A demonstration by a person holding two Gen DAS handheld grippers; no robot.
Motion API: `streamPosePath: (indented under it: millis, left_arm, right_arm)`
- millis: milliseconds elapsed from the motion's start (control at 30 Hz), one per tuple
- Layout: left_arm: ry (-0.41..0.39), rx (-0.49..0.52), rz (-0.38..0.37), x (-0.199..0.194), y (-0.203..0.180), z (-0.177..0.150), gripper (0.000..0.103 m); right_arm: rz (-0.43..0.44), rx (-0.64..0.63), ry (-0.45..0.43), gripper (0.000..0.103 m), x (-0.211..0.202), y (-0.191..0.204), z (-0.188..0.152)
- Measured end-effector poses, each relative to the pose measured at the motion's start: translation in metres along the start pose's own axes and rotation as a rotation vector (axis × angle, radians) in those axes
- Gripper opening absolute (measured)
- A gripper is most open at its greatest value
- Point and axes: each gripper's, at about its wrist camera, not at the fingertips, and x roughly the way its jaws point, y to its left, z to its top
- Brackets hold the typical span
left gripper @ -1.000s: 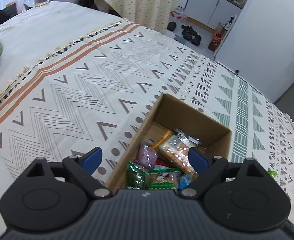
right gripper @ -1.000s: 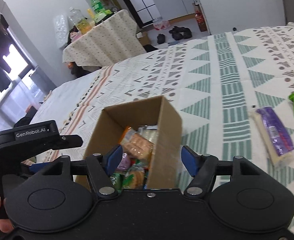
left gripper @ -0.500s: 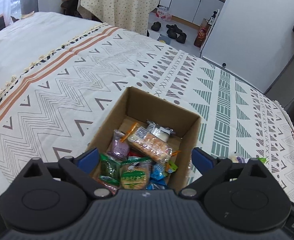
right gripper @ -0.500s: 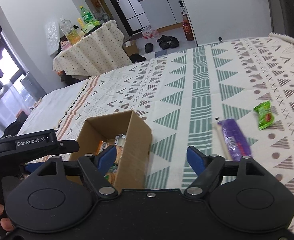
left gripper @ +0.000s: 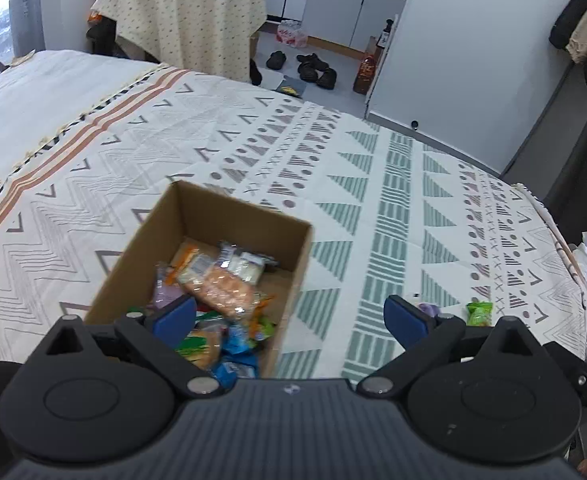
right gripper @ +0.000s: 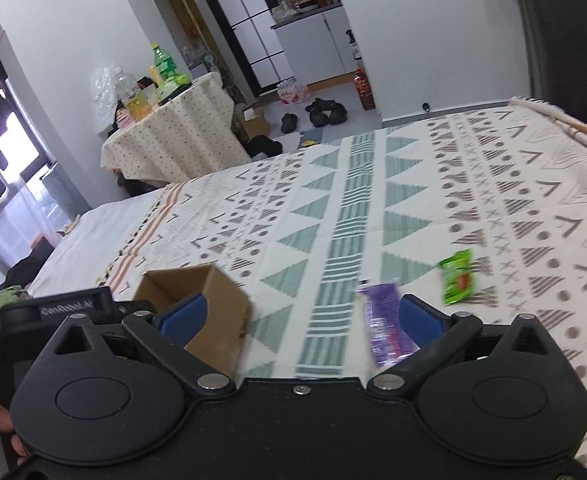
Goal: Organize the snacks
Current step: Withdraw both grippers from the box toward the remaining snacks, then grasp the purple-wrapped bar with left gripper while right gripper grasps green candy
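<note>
An open cardboard box (left gripper: 197, 216) holding several snack packets (left gripper: 217, 288) sits on the patterned bedspread (left gripper: 333, 184). My left gripper (left gripper: 289, 318) hangs open over the box's near right corner, nothing between its blue pads. In the right wrist view the box (right gripper: 213, 296) lies at the lower left. A purple packet (right gripper: 385, 320) and a small green packet (right gripper: 459, 276) lie loose on the bedspread (right gripper: 373, 216). My right gripper (right gripper: 299, 318) is above the cloth between box and purple packet, its jaws still opening and empty. The green packet (left gripper: 479, 312) also shows beside the left gripper's right finger.
A small table with a dotted cloth (left gripper: 189, 20) and bottles stands beyond the bed. Shoes (left gripper: 309, 68) lie on the floor near white cabinets. The bed's right edge (left gripper: 561, 240) drops off beside dark furniture. The other gripper's body (right gripper: 73, 306) and a hand show at the right view's left.
Both grippers drew back and shifted right from over the box. The right gripper's jaws spread wider, and the purple and green packets came closer to it.
</note>
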Motion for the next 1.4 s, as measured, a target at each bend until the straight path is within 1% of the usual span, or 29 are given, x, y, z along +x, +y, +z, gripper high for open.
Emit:
streamPosePath:
  millis: [67, 133, 200, 367, 433, 500, 533, 800, 867, 900, 1000, 1033, 1067, 1167, 1400]
  left_arm:
    - [-0.013, -0.005, -0.017, -0.001, -0.009, -0.001, 0.103]
    - [-0.038, -0.002, -0.022, -0.003, -0.018, -0.002, 0.103]
    - [-0.047, -0.002, -0.031, -0.002, -0.027, -0.003, 0.103]
    - [-0.034, -0.005, -0.052, 0.008, -0.048, -0.009, 0.103]
    - [-0.040, 0.001, -0.038, 0.011, -0.057, -0.012, 0.103]
    - [-0.050, 0.035, -0.010, 0.013, -0.068, -0.014, 0.103]
    - [-0.050, 0.040, -0.009, 0.016, -0.072, -0.014, 0.103]
    - [-0.012, 0.032, -0.055, 0.041, -0.095, -0.026, 0.102]
    - [-0.003, 0.031, -0.062, 0.048, -0.100, -0.028, 0.102]
    - [0.003, 0.026, -0.068, 0.052, -0.102, -0.030, 0.100]
    - [0.023, 0.005, -0.075, 0.064, -0.108, -0.033, 0.099]
    - [0.033, 0.003, -0.078, 0.070, -0.110, -0.034, 0.098]
    - [0.044, 0.000, -0.080, 0.075, -0.113, -0.035, 0.096]
    - [0.082, -0.016, -0.091, 0.091, -0.118, -0.038, 0.090]
    - [0.163, -0.032, -0.115, 0.125, -0.129, -0.047, 0.073]
  right_arm:
    - [0.001, 0.023, -0.001, 0.103, -0.003, -0.014, 0.002]
    - [-0.007, 0.056, -0.004, 0.103, -0.004, -0.026, 0.003]
    - [-0.001, 0.068, 0.000, 0.103, -0.004, -0.034, 0.004]
    - [0.018, 0.039, -0.006, 0.103, -0.010, -0.054, 0.007]
    - [0.015, 0.065, -0.003, 0.103, -0.012, -0.068, 0.009]
    - [0.000, 0.084, -0.004, 0.103, -0.013, -0.081, 0.009]
    - [-0.009, 0.091, -0.005, 0.103, -0.013, -0.087, 0.009]
    - [-0.054, 0.164, 0.001, 0.103, -0.006, -0.126, 0.012]
    - [-0.053, 0.181, 0.007, 0.099, -0.002, -0.131, 0.012]
    - [-0.049, 0.181, 0.012, 0.097, 0.000, -0.132, 0.011]
    - [-0.043, 0.164, 0.016, 0.089, 0.005, -0.132, 0.010]
    - [-0.040, 0.166, 0.018, 0.084, 0.007, -0.133, 0.011]
    - [-0.039, 0.173, 0.024, 0.080, 0.010, -0.134, 0.012]
    - [-0.042, 0.188, 0.043, 0.071, 0.021, -0.140, 0.013]
    - [-0.069, 0.223, 0.097, 0.066, 0.050, -0.152, 0.009]
